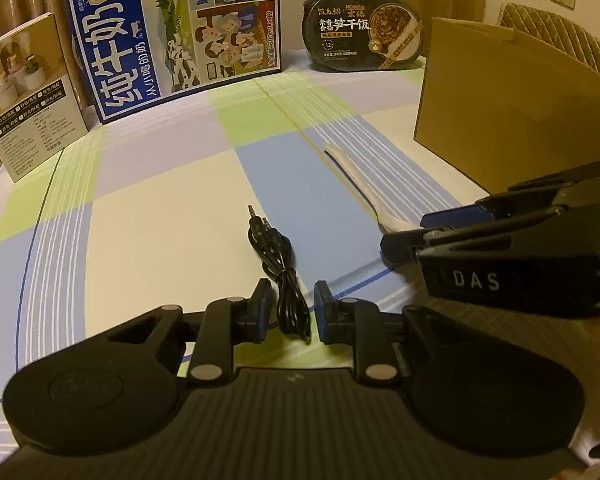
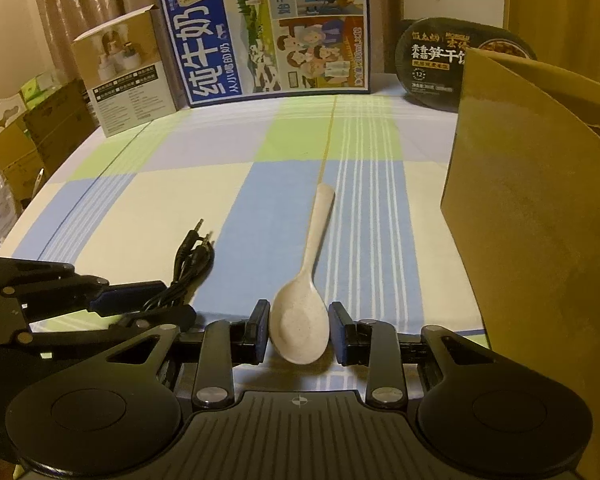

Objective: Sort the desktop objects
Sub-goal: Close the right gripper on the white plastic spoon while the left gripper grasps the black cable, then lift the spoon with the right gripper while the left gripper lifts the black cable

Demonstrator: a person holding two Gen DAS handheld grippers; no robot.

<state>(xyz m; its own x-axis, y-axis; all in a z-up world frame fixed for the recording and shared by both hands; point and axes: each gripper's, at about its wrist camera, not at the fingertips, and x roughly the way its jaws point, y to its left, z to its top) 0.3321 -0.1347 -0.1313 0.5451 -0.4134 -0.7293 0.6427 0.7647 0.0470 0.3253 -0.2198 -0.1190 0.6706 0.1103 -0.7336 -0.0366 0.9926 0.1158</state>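
Observation:
A black audio cable [image 1: 284, 280] lies bundled on the checked tablecloth, its plugs pointing away. My left gripper [image 1: 291, 306] is open with its two fingers on either side of the cable's near end. A cream spoon [image 2: 304, 304] lies on the cloth, handle pointing away. My right gripper [image 2: 299, 330] is open with its fingers on either side of the spoon's bowl, close to it. The spoon's handle [image 1: 360, 184] and the right gripper [image 1: 404, 244] show in the left wrist view. The cable [image 2: 188, 268] and the left gripper [image 2: 140, 300] show in the right wrist view.
A brown cardboard box [image 1: 512, 108] stands at the right, near the right gripper, also in the right wrist view [image 2: 540, 208]. At the back stand a blue milk carton box [image 1: 172, 32], a small product box [image 1: 28, 92] and a black meal bowl [image 1: 364, 36].

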